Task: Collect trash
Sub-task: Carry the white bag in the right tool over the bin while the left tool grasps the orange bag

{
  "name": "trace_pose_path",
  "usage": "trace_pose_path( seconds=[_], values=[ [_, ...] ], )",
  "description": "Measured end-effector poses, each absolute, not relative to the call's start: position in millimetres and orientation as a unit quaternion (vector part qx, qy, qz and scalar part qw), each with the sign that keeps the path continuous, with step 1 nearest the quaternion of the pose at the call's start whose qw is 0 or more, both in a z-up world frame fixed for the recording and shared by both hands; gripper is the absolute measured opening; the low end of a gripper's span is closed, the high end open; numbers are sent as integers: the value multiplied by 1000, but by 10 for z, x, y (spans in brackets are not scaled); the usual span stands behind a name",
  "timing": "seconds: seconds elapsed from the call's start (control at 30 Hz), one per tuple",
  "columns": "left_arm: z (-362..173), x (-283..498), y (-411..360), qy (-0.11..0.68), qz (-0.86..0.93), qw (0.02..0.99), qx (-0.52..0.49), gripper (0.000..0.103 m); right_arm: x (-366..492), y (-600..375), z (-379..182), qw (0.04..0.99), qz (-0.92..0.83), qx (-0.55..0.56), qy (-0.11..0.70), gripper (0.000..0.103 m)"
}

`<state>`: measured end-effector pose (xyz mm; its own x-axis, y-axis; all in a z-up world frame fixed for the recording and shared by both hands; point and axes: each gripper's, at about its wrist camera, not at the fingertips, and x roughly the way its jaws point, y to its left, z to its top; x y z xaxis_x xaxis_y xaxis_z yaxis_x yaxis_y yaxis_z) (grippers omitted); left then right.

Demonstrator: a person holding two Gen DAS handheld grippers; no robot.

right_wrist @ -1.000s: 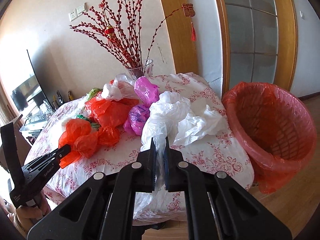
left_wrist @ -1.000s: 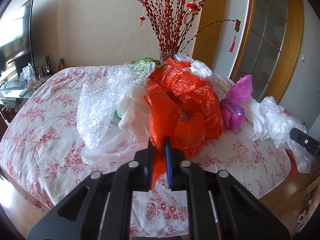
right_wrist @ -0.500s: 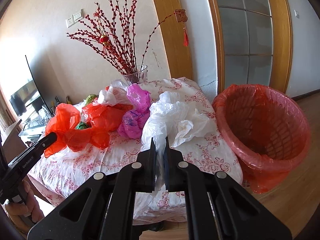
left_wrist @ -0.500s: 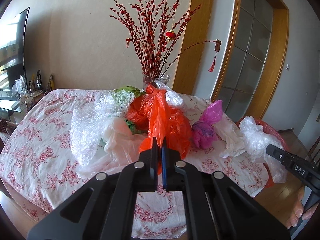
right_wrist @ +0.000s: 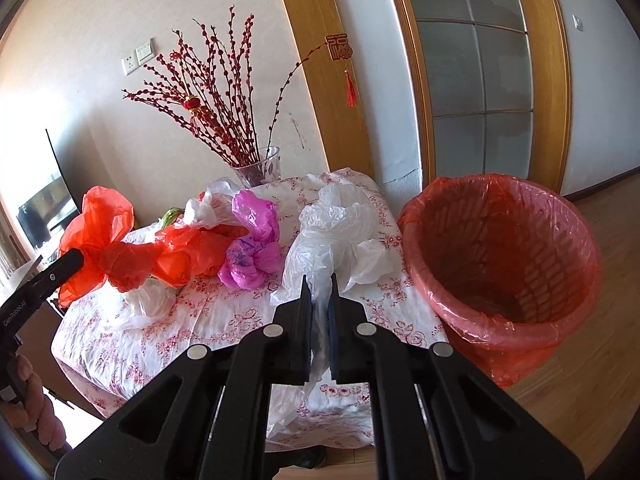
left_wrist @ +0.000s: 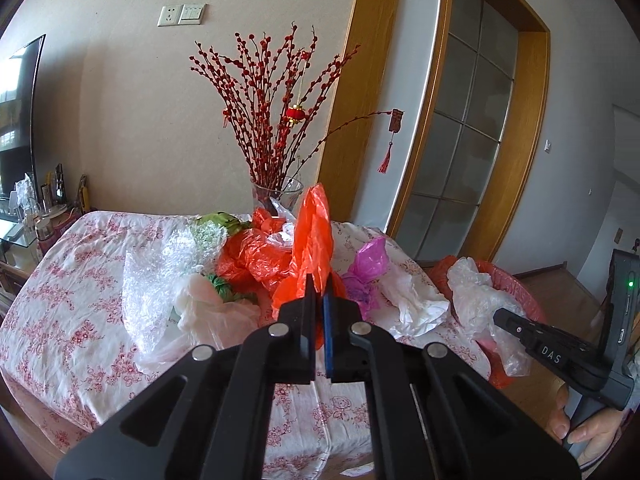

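Note:
My left gripper (left_wrist: 319, 292) is shut on a red plastic bag (left_wrist: 314, 236) and holds it up above the pile on the floral-clothed table (left_wrist: 80, 300). From the right wrist view the same red bag (right_wrist: 100, 228) hangs from the left gripper (right_wrist: 76, 258) at the left. My right gripper (right_wrist: 319, 292) is shut on a crumpled white plastic bag (right_wrist: 332, 236) at the table's right end. Just to its right stands a red basket bin (right_wrist: 500, 248) lined with a red bag. In the left wrist view the right gripper (left_wrist: 500, 316) holds that white bag (left_wrist: 476, 296) in front of the bin (left_wrist: 516, 284).
More bags lie on the table: a pink one (right_wrist: 256, 248), other red ones (left_wrist: 248, 256), bubble wrap (left_wrist: 160, 272), a white bag (left_wrist: 212, 312) and a green one (left_wrist: 218, 222). A glass vase of red berry branches (left_wrist: 276, 196) stands at the back. Wooden floor surrounds the bin.
My left gripper has risen and drawn the red bag up out of the pile. My right gripper has moved a little toward the bin with the white bag.

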<state>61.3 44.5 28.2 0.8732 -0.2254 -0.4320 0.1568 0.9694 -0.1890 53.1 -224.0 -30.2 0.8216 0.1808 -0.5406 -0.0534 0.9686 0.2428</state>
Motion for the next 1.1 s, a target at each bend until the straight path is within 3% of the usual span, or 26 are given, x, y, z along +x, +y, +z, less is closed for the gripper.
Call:
trace_pose_path(
  seconds=[0.47, 1.1],
  values=[
    [484, 710, -43, 213, -152, 963, -72, 4, 429, -2678, -193, 957, 12, 112, 266, 7],
    [349, 1410, -1461, 234, -276, 931, -54, 4, 461, -3676, -67, 953, -95, 151, 244, 7]
  ],
)
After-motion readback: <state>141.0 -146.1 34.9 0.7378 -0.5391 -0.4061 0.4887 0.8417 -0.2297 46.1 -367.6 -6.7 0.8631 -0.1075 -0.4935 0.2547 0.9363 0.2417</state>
